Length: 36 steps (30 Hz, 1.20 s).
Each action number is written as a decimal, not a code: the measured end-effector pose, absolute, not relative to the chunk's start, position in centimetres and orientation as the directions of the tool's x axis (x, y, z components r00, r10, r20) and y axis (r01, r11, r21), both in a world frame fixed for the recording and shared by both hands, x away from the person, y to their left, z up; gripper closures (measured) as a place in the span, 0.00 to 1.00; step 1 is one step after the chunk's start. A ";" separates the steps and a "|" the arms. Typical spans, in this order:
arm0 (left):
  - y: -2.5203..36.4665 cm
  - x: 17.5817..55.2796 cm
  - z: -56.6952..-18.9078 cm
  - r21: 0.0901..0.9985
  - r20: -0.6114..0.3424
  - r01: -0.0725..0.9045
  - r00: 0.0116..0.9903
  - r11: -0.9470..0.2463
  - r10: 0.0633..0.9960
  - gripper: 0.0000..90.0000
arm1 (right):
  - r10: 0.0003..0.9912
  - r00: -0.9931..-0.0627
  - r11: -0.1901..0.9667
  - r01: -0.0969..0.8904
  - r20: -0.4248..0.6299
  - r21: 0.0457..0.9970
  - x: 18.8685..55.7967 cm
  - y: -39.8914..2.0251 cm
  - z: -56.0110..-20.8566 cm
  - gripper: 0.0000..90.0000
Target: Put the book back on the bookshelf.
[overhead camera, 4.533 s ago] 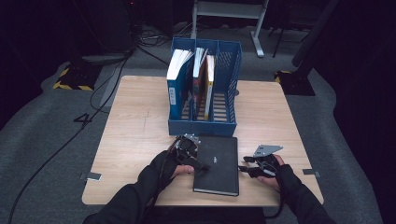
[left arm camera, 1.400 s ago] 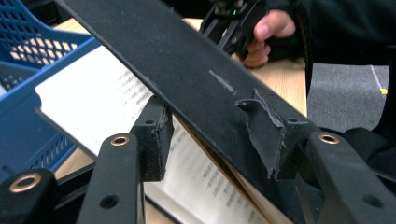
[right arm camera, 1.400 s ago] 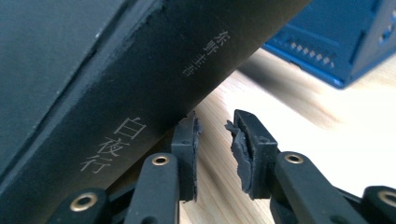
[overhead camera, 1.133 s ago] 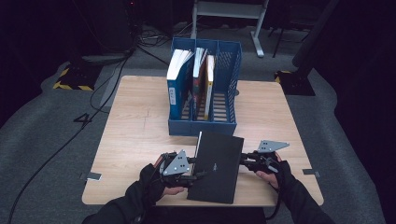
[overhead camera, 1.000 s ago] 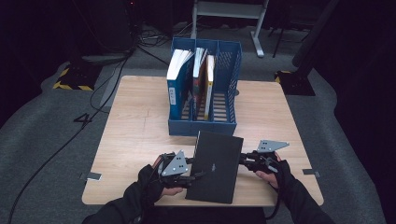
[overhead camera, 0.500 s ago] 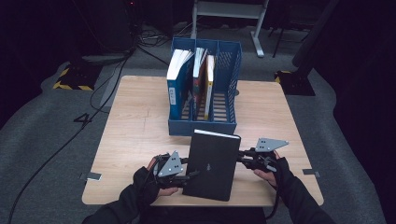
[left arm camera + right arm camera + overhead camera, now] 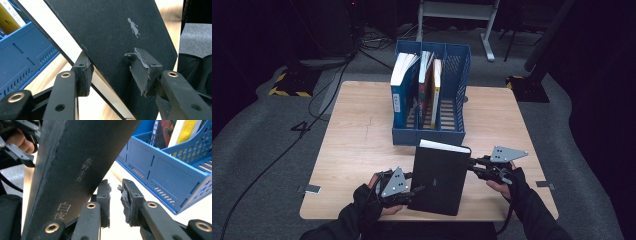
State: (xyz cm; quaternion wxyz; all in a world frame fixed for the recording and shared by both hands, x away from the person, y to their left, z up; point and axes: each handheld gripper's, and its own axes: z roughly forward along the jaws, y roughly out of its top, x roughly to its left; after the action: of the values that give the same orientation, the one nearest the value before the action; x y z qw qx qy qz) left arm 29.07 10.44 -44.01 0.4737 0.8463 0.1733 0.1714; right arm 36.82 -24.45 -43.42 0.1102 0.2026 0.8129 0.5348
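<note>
Black book (image 7: pixel 439 175) tilted up off the near table (image 7: pixel 357 145) edge, left gripper (image 7: pixel 404 189) clamped on its left edge, right gripper (image 7: pixel 472 167) nearly closed, nothing between its pads, against its right edge, blue file rack (image 7: pixel 432 135) just beyond.

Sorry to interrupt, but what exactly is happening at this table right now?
A person is tilting a black book up off the wooden table with two handheld grippers. The left gripper is clamped on the book's lower edge, one pad on the cover and one behind it. The right gripper sits at the book's right edge, jaws nearly shut with nothing between the pads. A blue file rack behind it holds three books, with its right slot free.
</note>
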 end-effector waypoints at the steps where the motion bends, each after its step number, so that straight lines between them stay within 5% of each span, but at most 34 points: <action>1: 10.5 28.9 -44.0 0.862 0.128 0.129 0.880 -0.490 0.457 0.60 | 0.447 -0.894 0.338 0.211 0.041 0.917 36.8 -24.5 -43.2 0.85; 22: 9.6 30.6 -44.2 0.866 0.165 0.134 0.832 -0.481 0.529 0.71 | 0.451 -0.893 0.309 0.138 -0.017 0.941 36.5 -25.2 -40.4 0.86; 36: 10.0 30.5 -44.5 0.868 0.141 0.143 0.847 -0.476 0.512 0.71 | 0.461 -0.886 0.335 0.122 -0.050 0.934 34.8 -25.5 -39.8 0.70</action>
State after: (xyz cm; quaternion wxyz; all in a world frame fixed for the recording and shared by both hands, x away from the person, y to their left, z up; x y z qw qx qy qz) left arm 30.55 9.95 -44.54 0.4730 0.8367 0.1957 0.1950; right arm 34.84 -25.52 -39.80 0.1551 0.1817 0.8021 0.5473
